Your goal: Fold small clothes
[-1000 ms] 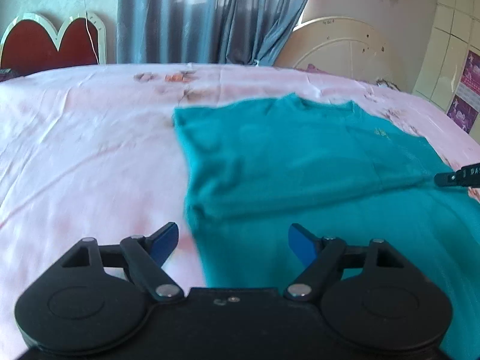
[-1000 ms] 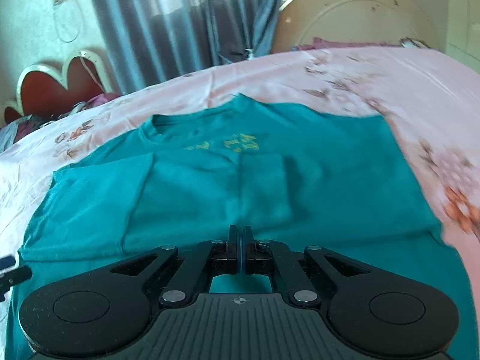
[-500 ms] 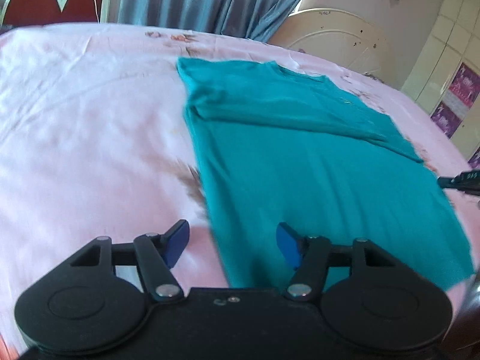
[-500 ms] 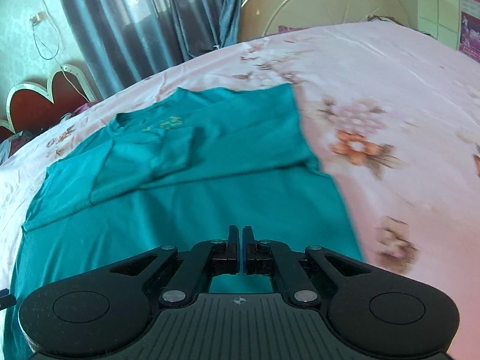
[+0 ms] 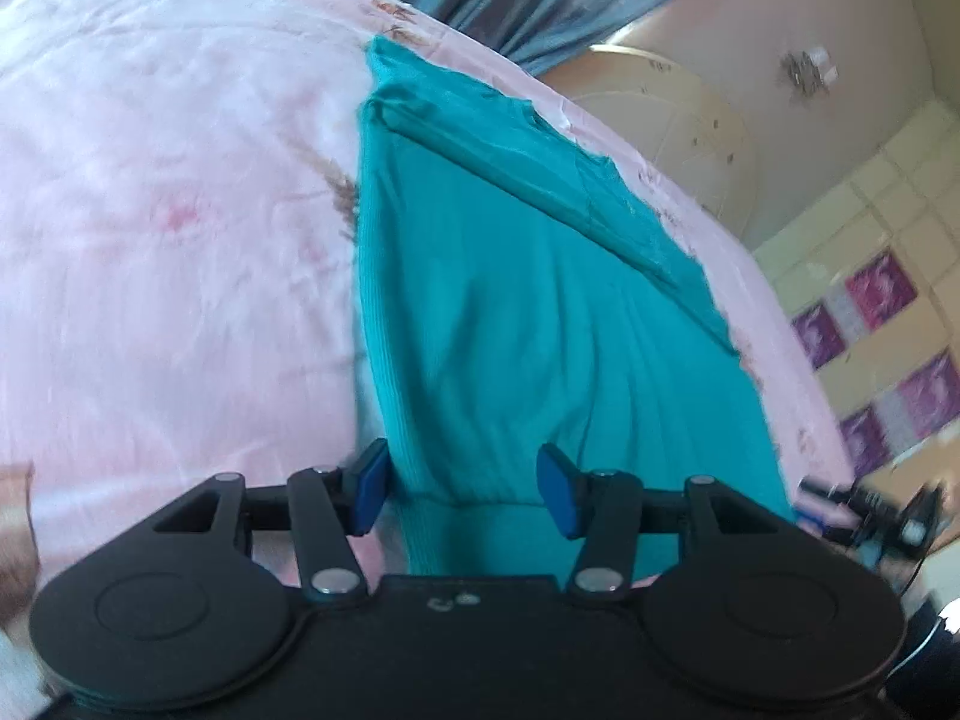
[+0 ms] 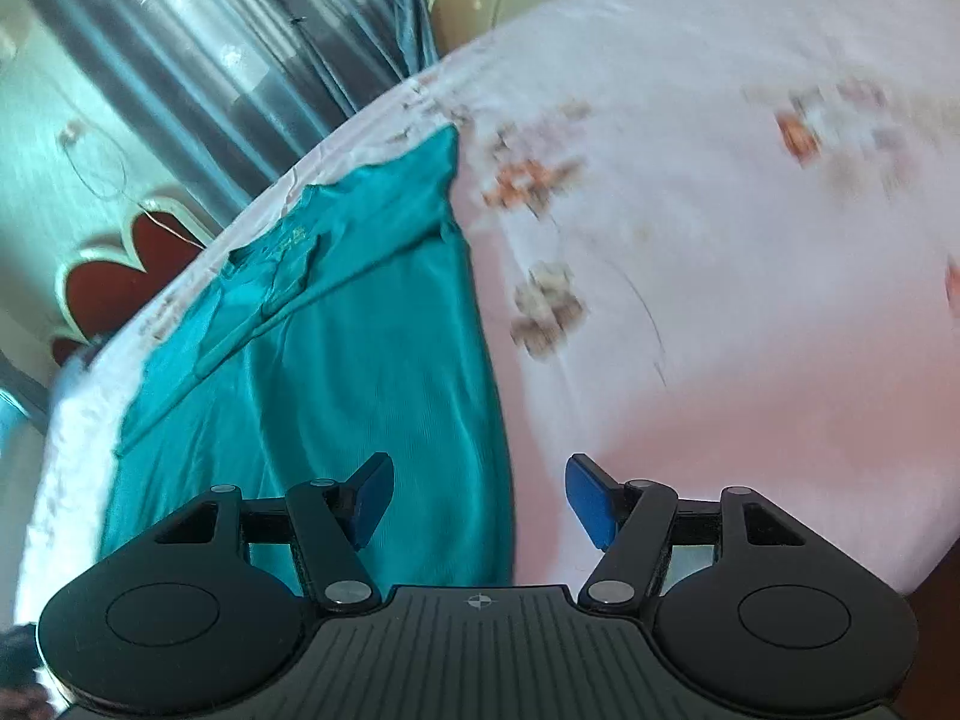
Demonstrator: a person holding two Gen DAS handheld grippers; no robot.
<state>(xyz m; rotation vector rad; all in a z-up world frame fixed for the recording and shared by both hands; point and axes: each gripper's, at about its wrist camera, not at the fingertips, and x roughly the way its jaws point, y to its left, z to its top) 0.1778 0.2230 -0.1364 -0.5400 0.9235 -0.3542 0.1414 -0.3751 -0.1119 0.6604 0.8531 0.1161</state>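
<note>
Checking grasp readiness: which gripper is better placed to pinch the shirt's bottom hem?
Left. The left gripper has the teal shirt hem between its closing jaws; the right gripper, jaws opening, straddles only the side edge.

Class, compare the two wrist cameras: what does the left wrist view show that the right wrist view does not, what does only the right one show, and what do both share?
Only the left wrist view shows the purple patterned wall tiles, a wall lamp and the right gripper at its far right edge. Only the right wrist view shows the red heart-shaped headboard and orange flower prints on the sheet. Both show the teal shirt with its sleeves folded in, the pink bedsheet, the grey curtains, and each camera's own blue pads; the left gripper is closing around the shirt's near corner.
</note>
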